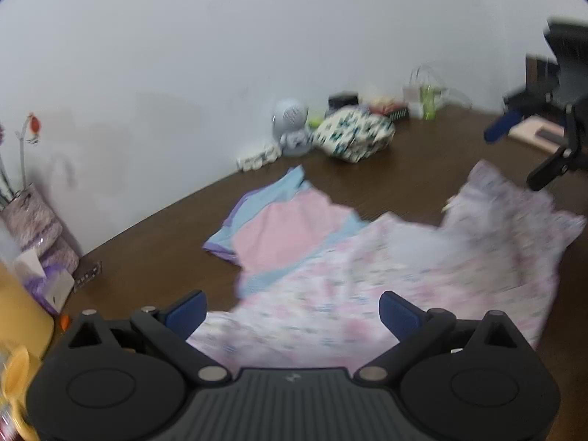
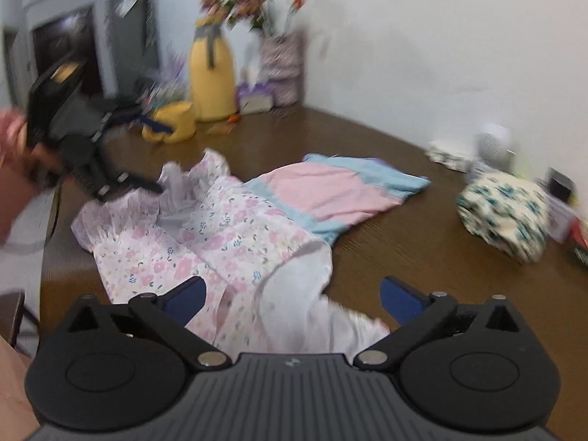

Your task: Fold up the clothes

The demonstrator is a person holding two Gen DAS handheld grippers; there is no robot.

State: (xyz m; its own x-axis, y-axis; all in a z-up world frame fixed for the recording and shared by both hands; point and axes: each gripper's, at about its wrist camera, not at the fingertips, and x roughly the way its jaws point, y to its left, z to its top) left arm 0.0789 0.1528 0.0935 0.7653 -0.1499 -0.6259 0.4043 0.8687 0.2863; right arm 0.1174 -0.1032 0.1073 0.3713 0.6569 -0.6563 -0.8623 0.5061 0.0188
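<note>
Left wrist view shows the left gripper (image 1: 292, 310) spread wide, holding nothing, above the floral dress (image 1: 386, 283), which lies rumpled on the table (image 1: 422, 169), overlapping a pink-and-blue shirt (image 1: 290, 231). Right of that, the right gripper (image 2: 292, 299) likewise gapes empty over the hem, probably poised to take hold.

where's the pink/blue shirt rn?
Pink-and-blue shirt lies flat mid-table, its near edge tucked under the floral dress; the patterned bundle sits beyond it toward the wall.
</note>
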